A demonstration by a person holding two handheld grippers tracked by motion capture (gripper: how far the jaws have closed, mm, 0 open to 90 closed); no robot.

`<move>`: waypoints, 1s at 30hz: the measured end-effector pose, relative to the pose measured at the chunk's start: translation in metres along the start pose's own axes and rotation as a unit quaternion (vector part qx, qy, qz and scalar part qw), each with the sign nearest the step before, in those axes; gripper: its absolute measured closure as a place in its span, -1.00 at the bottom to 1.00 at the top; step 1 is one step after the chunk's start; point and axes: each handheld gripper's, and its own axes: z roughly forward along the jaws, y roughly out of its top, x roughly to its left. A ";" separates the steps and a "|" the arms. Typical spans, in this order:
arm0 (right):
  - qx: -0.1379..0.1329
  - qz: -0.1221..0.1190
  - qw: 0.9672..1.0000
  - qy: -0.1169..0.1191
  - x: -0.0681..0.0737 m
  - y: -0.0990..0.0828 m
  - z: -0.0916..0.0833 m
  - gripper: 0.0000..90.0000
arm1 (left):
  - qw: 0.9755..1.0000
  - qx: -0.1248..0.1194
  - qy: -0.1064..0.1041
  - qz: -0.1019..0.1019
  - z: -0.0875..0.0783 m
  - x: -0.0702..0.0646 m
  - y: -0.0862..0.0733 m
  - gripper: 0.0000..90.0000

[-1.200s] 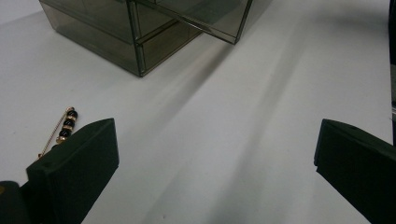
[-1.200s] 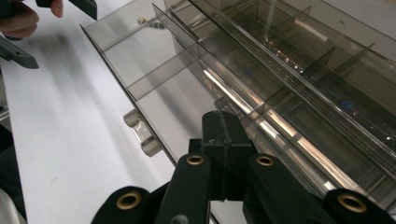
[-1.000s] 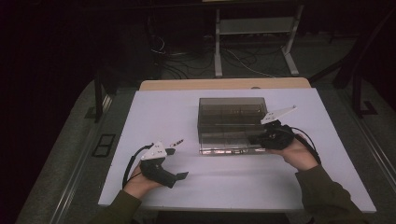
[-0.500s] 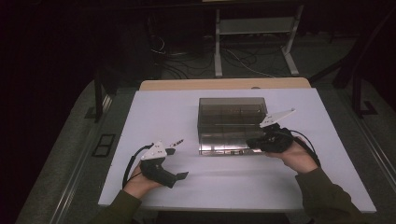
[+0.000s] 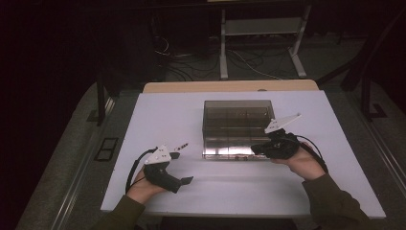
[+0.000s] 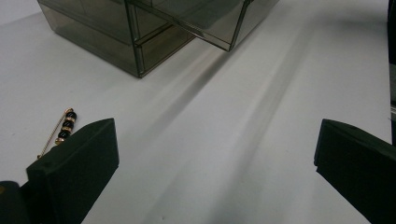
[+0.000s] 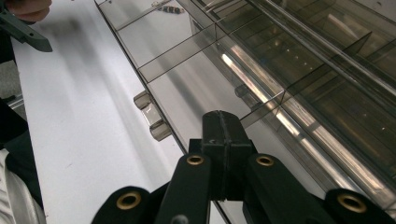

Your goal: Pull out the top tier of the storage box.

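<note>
At the box's (image 5: 237,128) front edge the right gripper (image 5: 261,149) sits pinched together on the lid, while the pin (image 6: 63,129) waits left of the box by the spread left gripper (image 5: 184,163), not yet stowed.

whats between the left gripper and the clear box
A beaded pin lies on the white table just beyond the left gripper, seen in the high view; the stretch from there to the clear box is bare tabletop.

The compartment box (image 5: 237,127) stands mid-table (image 5: 158,108), the beaded pin (image 5: 181,145) lying just left of it.
</note>
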 end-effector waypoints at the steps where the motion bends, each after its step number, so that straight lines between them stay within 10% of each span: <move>1: 0.000 0.001 1.000 0.000 0.000 0.000 0.000 0.98 | 1.000 0.000 0.000 0.001 0.000 0.000 0.000 -1.00; 15: -0.019 0.006 1.000 0.001 -0.004 0.000 -0.006 0.97 | 1.000 -0.002 0.000 -0.002 0.000 0.001 0.000 -1.00; 30: -0.065 0.025 0.998 -0.008 -0.015 -0.010 -0.030 0.49 | 1.000 -0.005 0.001 -0.007 -0.001 0.002 -0.001 -1.00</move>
